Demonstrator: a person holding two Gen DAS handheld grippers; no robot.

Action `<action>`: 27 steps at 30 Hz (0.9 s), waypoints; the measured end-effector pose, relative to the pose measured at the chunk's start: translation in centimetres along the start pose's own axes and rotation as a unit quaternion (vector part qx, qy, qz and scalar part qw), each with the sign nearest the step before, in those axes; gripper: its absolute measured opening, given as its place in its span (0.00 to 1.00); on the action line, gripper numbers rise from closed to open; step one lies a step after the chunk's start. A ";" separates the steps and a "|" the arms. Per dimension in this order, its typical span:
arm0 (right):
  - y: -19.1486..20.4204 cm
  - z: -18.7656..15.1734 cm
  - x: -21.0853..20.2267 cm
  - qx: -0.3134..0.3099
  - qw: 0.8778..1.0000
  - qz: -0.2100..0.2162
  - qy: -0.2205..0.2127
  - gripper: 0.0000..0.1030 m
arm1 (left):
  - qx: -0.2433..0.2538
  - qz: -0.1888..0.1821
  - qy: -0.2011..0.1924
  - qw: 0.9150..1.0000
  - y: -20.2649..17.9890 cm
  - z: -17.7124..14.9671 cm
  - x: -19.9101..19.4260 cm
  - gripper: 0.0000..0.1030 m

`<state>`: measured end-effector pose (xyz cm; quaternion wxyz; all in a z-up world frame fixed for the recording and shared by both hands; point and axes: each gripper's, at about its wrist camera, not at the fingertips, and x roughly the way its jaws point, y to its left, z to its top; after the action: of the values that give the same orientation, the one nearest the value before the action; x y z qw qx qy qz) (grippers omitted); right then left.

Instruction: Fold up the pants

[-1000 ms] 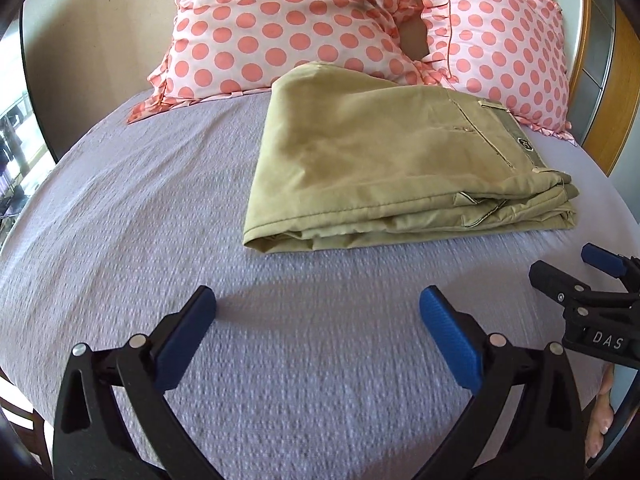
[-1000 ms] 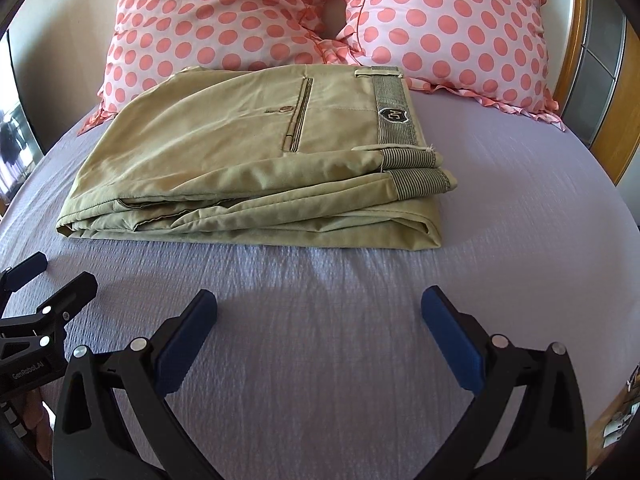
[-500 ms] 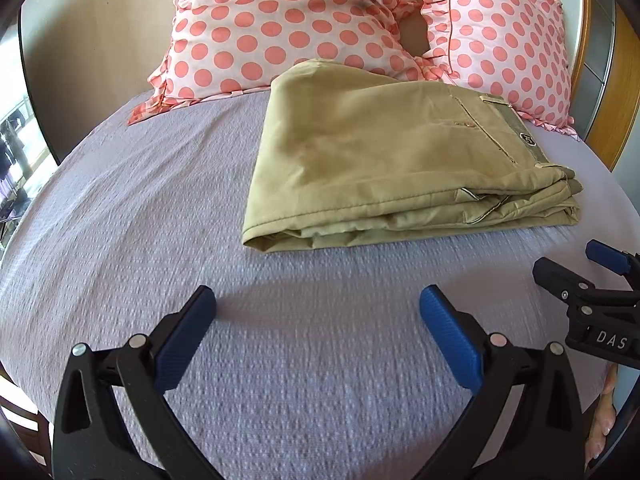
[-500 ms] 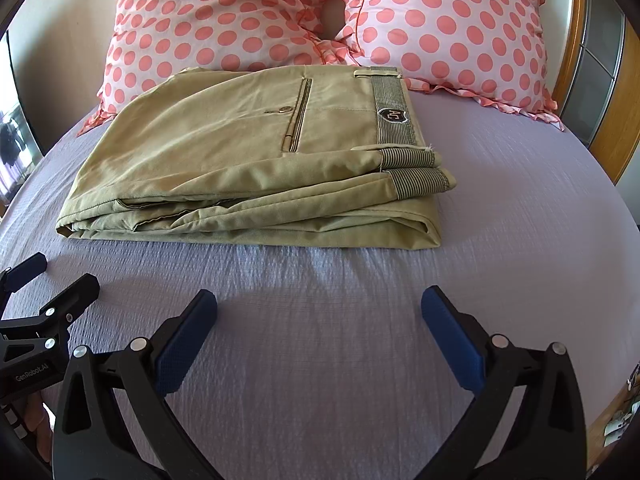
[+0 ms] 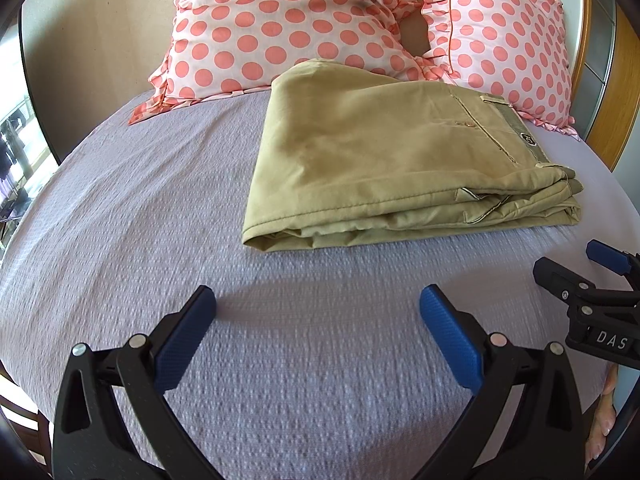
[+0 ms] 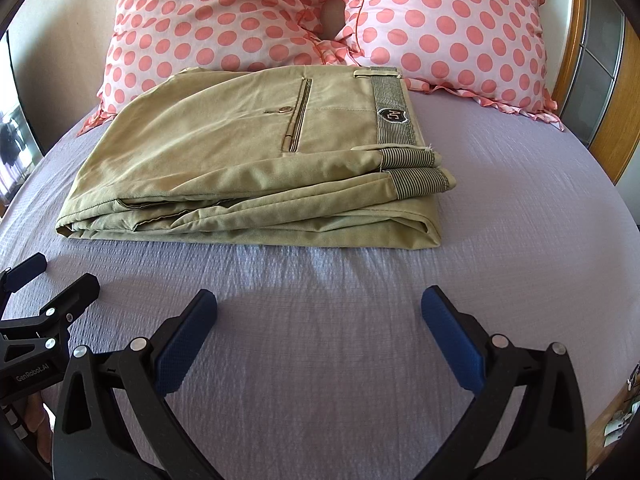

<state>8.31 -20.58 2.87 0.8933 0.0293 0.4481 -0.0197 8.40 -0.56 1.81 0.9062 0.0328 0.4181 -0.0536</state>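
Note:
Khaki pants (image 5: 392, 160) lie folded in a flat stack on the lilac bedspread, waistband to the right; they also show in the right wrist view (image 6: 256, 160). My left gripper (image 5: 316, 308) is open and empty, held over the bedspread a little short of the pants' near edge. My right gripper (image 6: 318, 308) is open and empty too, equally short of the stack. Each gripper shows at the edge of the other's view: the right gripper (image 5: 576, 268), the left gripper (image 6: 52, 276).
Two pink pillows with coral dots (image 6: 248, 20) (image 6: 452, 24) lean behind the pants at the head of the bed. A wooden headboard frame (image 6: 616, 128) stands at the right. The lilac bedspread (image 6: 520, 200) stretches around the stack.
The left gripper has drawn back slightly, so the pants sit a bit higher in its view. The right gripper and the pants have hardly moved.

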 end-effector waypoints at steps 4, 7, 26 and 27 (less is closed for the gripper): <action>0.0 0.0 0.0 0.000 1.000 0.000 0.000 0.99 | 0.000 0.000 0.000 1.000 0.1 0.0 0.0 0.98; 0.0 0.0 0.0 0.000 1.000 0.000 0.000 0.99 | -0.001 0.001 -0.001 1.000 0.1 -0.1 0.0 0.98; 0.0 0.0 0.0 0.000 1.000 0.000 0.000 0.99 | -0.006 0.006 -0.002 1.000 0.3 0.0 0.0 0.98; 0.0 0.0 0.0 0.000 1.000 0.000 0.000 0.99 | -0.007 0.007 -0.002 1.000 0.3 0.0 0.0 0.98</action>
<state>8.30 -20.57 2.85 0.8934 0.0295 0.4478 -0.0204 8.46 -0.29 1.81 0.9076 0.0295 0.4165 -0.0443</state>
